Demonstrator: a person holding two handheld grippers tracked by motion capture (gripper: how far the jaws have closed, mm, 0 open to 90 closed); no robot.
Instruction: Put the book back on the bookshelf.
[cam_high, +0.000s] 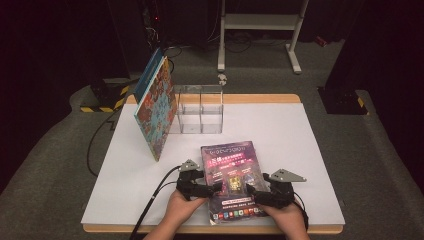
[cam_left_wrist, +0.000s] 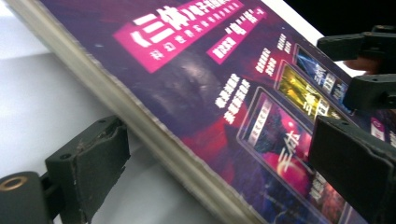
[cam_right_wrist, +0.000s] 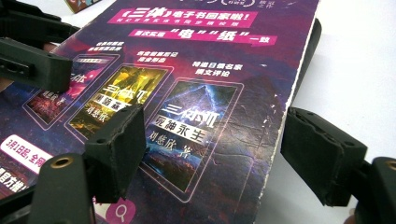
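Starting from the white tabletop (cam_high: 280, 130), we have a clear divided organizer (cam_high: 200, 109) standing toward the upper middle of the high view and a picture book (cam_high: 156, 107) leaning against its left side. Our own work is lower in the frame: the purple book (cam_high: 233, 177) lies cover-up near the bottom middle, its near edge just short of the tabletop's front.

We judge the step to be gripping this book by both long edges to lift it. The left gripper (cam_high: 216, 188) sits at its left edge; in the left gripper view one jaw is under the raised page block and the other over the cover, but released, not pressing. The right gripper (cam_high: 248, 190) straddles the right edge, jaws likewise apart and gripping nothing.

To do it well, we should push both grippers further onto the edges so the pads bite cover and pages together, close evenly, then raise both sides level so the spine does not twist.
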